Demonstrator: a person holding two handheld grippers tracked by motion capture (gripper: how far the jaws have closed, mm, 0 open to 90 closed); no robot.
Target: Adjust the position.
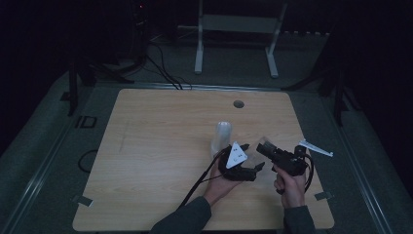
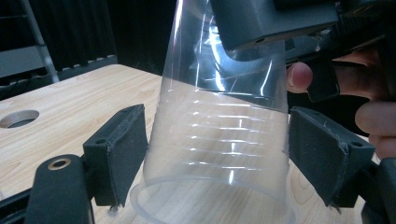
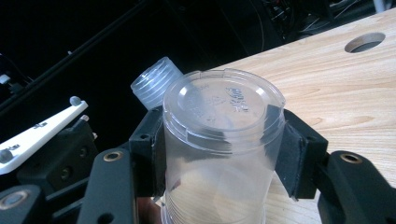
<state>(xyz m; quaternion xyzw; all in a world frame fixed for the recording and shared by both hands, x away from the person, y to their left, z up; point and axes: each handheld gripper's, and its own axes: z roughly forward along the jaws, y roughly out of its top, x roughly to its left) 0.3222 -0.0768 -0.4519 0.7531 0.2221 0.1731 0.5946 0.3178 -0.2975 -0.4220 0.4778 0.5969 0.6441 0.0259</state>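
Two black pads of the right gripper (image 3: 219, 154) pinch a clear plastic cup (image 3: 219, 140) across its upper part, just under its stepped flat end, so the cup sits clamped between them above the wooden table (image 3: 336, 93). In the left gripper view the same cup (image 2: 219, 126) widens toward a rolled rim near the camera, and the left gripper (image 2: 219, 158) has its jaws spread to either side of that wide part; the left pad lies at the wall, the right pad stands just clear of it, and whether either presses I cannot tell. Seen from above, both grippers meet near the table's front right, the left gripper (image 1: 243, 165) just left of the right gripper (image 1: 272, 153). A second clear ribbed container (image 3: 154, 84) shows just behind the cup, beside the other gripper's white plate (image 3: 37, 130). Beyond the cup, farther across the table, a round hole (image 1: 238, 104) pierces the top, and a white metal frame (image 1: 236, 29) stands on the floor past the far edge.
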